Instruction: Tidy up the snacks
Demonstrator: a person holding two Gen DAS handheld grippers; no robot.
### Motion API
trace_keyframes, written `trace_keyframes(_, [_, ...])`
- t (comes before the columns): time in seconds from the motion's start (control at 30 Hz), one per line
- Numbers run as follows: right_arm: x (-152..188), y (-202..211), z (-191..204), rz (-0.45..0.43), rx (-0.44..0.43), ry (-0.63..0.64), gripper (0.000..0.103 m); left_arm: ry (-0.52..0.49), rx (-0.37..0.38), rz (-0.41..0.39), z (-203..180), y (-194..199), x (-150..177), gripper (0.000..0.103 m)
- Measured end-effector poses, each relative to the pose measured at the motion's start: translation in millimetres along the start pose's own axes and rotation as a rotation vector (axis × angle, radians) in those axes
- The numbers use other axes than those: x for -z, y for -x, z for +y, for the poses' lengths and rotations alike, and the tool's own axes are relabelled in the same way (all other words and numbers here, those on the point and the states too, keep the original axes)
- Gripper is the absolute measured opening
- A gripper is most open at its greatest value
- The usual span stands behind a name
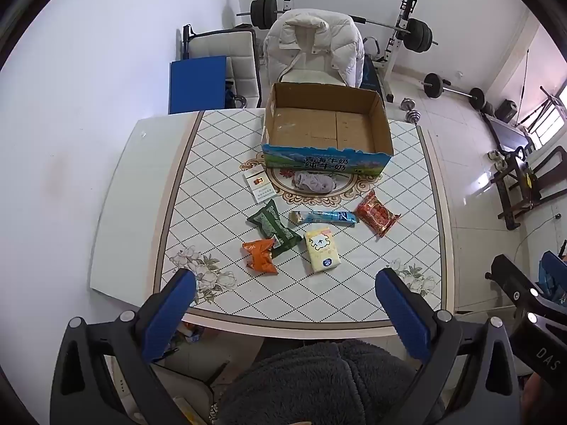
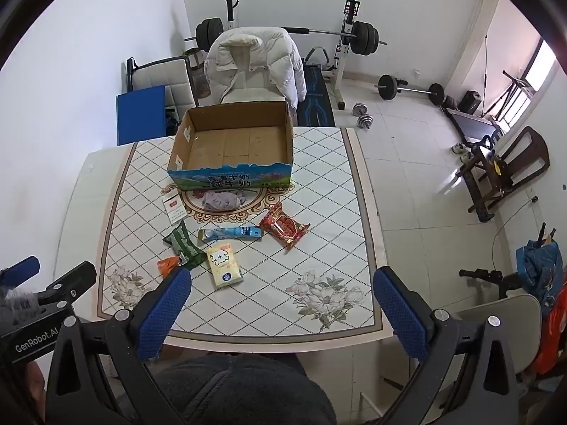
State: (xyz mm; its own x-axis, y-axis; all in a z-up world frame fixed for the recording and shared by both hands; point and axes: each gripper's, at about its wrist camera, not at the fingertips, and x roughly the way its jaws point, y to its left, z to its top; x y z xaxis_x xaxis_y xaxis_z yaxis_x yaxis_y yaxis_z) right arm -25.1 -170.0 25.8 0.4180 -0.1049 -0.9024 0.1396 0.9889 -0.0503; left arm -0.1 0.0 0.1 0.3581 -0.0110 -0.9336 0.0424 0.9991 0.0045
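Observation:
An empty cardboard box [image 1: 327, 125] [image 2: 234, 141] stands at the far side of the tiled table [image 1: 400, 219] [image 2: 319, 212]. In front of it lie an orange packet [image 1: 259, 255] [image 2: 167, 265], a green packet [image 1: 273, 225] [image 2: 182, 242], a long blue bar [image 1: 326, 217] [image 2: 232, 232], a red packet [image 1: 376, 213] [image 2: 283, 228] and a yellow tissue pack [image 1: 321, 249] [image 2: 224, 260]. My left gripper [image 1: 285, 315] hovers open above the table's near edge, nothing between its fingers. My right gripper [image 2: 281, 315] is open too, and empty, its left finger [image 2: 164, 306] overlapping the orange packet.
A white cigarette pack [image 1: 258, 186] [image 2: 173, 207] and a crumpled grey cloth [image 1: 313, 182] [image 2: 221, 199] lie near the box. A chair with a white jacket [image 1: 313, 49] [image 2: 255, 63] stands behind the table. Barbells and dumbbells [image 2: 363, 115] fill the floor beyond. A person's fleece-covered lap [image 1: 312, 382] is below.

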Motion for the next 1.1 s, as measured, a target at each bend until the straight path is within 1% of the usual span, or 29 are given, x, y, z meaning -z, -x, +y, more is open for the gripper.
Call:
trace_keyframes(0.13, [1.2,1.7,-2.5,-0.006,0.005,0.002,0.103,-0.006,-0.001,-0.003,-1.4,0.2,-0.1,0.103])
trace_keyframes(0.3, [2.3,2.4,-2.3,-0.006,0.01,0.012,0.103,-0.012,-0.006,-0.003,-12.5,6.8,-6.8,0.103])
trace_keyframes(0.33, [0.3,4.3,-7.5,-0.007,0.01,0.007,0.103,-0.014,-0.008,-0.003,-14.7,6.9,-8.8,0.103])
trace_keyframes(0.37, [3.9,9.6,-18.0,-0.011,0.001,0.0,0.103,-0.013,-0.007,-0.01,-13.8,8.9,-4.0,0.103])
trace_keyframes(0.4, [3.0,11.2,-19.3,-0.01,0.001,0.001,0.103,-0.011,-0.005,-0.014,-11.2,8.6,-1.8,0.103])
trace_keyframes(0.63, [4.2,9.4,-16.3,-0.012,0.003,-0.005,0.103,-0.008,-0.012,-0.021,-13.4,16.2,-1.3,0.103])
trace_keyframes(0.83, [6.5,12.0,-25.0,-0.018,0.011,-0.014,0.103,-0.005,-0.013,-0.027,-13.5,19.2,-0.2,0.103])
trace_keyframes(1.1, [7.8,19.6,-25.6,-0.031,0.008,-0.012,0.103,-0.004,-0.013,-0.031,-14.3,20.5,0.3,0.103])
